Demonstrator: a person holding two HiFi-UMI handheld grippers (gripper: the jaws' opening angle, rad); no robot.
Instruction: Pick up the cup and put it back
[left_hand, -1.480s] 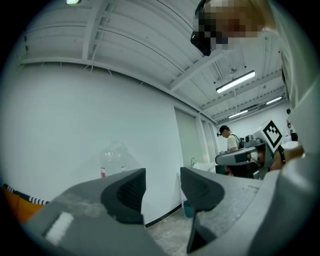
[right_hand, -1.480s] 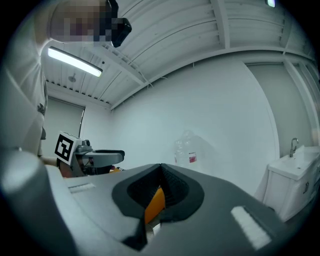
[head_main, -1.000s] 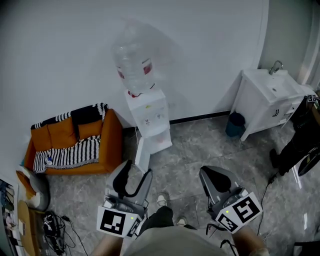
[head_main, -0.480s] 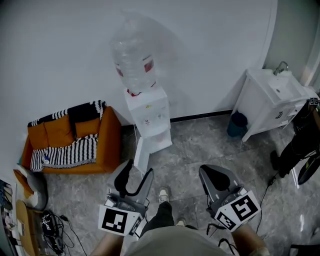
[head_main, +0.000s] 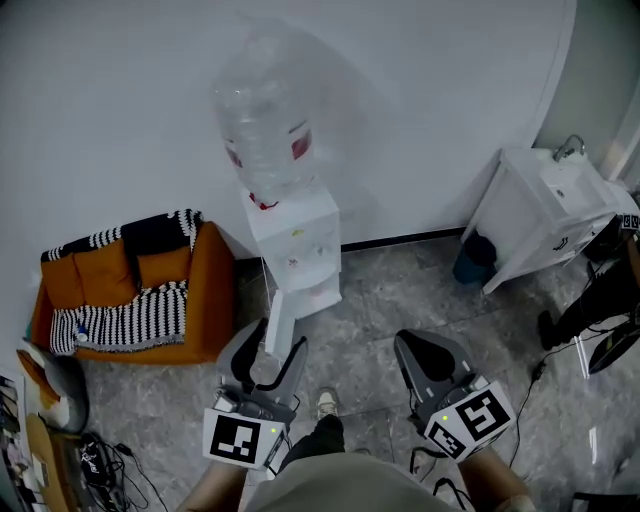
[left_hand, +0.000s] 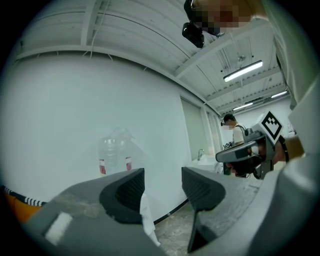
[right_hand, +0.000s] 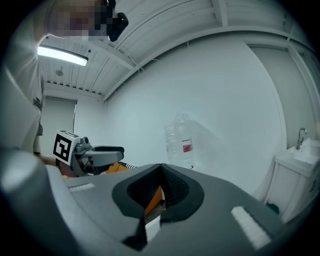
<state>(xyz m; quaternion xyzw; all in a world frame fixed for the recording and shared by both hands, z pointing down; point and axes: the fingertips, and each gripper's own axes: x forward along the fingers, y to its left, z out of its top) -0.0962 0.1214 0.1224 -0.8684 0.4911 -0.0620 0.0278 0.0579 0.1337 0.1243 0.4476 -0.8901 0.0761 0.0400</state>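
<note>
I cannot make out a cup in any view. A white water dispenser (head_main: 297, 245) with a clear bottle (head_main: 264, 125) on top stands against the wall ahead. In the head view my left gripper (head_main: 268, 352) hangs just below the dispenser's foot, open with nothing between its fingers. The left gripper view shows the gap between the jaws, with the bottle (left_hand: 114, 152) beyond the left gripper (left_hand: 162, 187). My right gripper (head_main: 425, 350) is held over the floor to the right, its jaws shut together and empty. The right gripper view has the right gripper (right_hand: 161, 170) pointing toward the bottle (right_hand: 181, 142).
An orange sofa (head_main: 205, 290) with a striped blanket stands left of the dispenser. A white sink cabinet (head_main: 550, 215) and a dark bin (head_main: 472, 258) are at the right wall. A person (head_main: 600, 300) stands at the right edge. Cables (head_main: 95, 460) lie at lower left.
The head view has moved closer to the dispenser, which now looks larger and sits nearer my left gripper. Both grippers keep the same jaw positions.
</note>
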